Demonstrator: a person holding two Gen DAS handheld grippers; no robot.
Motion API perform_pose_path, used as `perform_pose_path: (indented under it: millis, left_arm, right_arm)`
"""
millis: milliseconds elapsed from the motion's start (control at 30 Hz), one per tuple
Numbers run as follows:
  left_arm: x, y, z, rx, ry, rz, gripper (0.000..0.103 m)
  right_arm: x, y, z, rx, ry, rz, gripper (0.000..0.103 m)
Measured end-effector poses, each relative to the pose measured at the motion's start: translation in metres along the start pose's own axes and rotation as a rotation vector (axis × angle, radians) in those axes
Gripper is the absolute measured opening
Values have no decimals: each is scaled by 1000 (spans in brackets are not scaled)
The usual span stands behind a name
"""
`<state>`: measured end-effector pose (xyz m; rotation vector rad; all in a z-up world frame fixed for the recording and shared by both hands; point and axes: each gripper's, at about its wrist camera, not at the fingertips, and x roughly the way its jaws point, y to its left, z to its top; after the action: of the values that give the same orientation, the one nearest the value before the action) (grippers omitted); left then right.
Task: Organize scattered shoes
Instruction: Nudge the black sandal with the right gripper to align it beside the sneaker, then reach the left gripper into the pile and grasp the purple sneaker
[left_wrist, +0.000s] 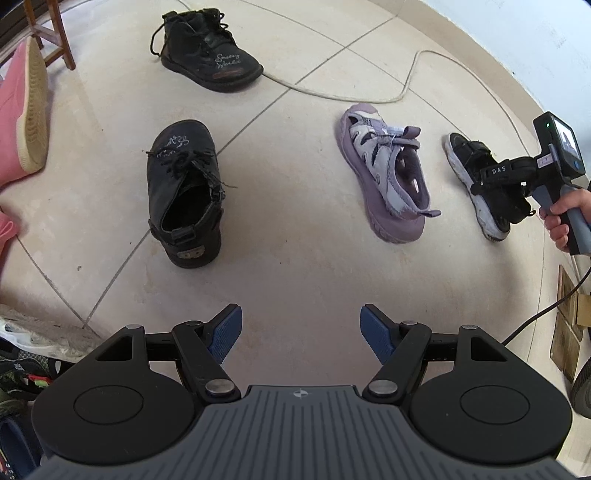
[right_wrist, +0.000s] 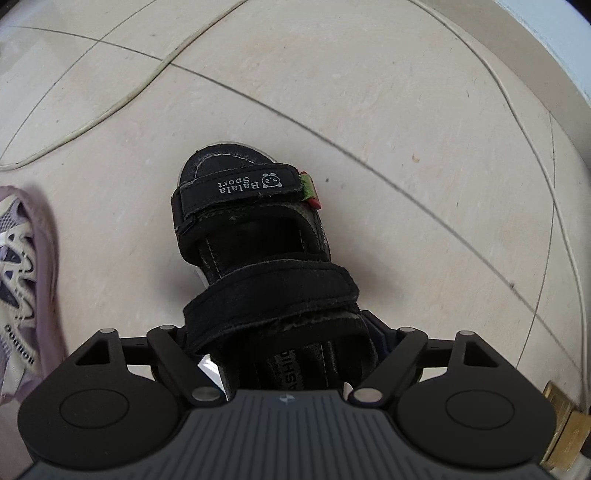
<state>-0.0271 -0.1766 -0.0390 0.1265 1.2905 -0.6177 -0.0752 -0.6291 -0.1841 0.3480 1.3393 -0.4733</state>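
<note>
Straddling the black sandal (right_wrist: 258, 258) at its heel end, my right gripper (right_wrist: 284, 354) has its jaws wide either side; whether its pads touch, I cannot tell. I should close low on the sole edges, squarely. My left gripper (left_wrist: 301, 334) hangs open, empty, over bare floor (left_wrist: 295, 258). No container shows.

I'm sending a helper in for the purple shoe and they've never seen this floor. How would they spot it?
Look at the tiled floor crossed by a pale cable. Just on the near side of the cable's bend lie two shoes side by side. The purple sandal is the lavender one with cream straps, unlike the black sandal beside it and the black boots.
</note>
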Motion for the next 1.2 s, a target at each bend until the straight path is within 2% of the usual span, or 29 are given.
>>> perform_pose_path:
  millis: [133,233,467,533,633,833,1033,1200]
  left_arm:
    - [-3,3,2,-9,-12,2,73]
    - [-5,6,1,-12,-23,11,73]
    - [-10,20,-4,-15,-46,43,73]
    - [-13,25,-9,-8,-54,59,73]
    - [-17,35,-17,1,-64,85,73]
    - [-26,61,-37,9,-59,140,73]
    - [-38,85,-64,63,-80,212,73]
    - [-45,101,-80,105,-68,248,73]
  right_arm:
    - [-5,5,-4,-26,-14,-3,98]
    - [-22,11,-8,-29,-48,-15,100]
    - [-73,35,-29,-137,-219,-127,102]
    - [-89,45,-38,-168,-262,-129,102]
    - [-112,60,-46,-197,-297,-70,102]
    - [-135,90,-60,-243,-273,85,102]
    - [-136,117,-74,-261,-236,197,102]
    - [-136,147,-105,-292,-193,286,102]
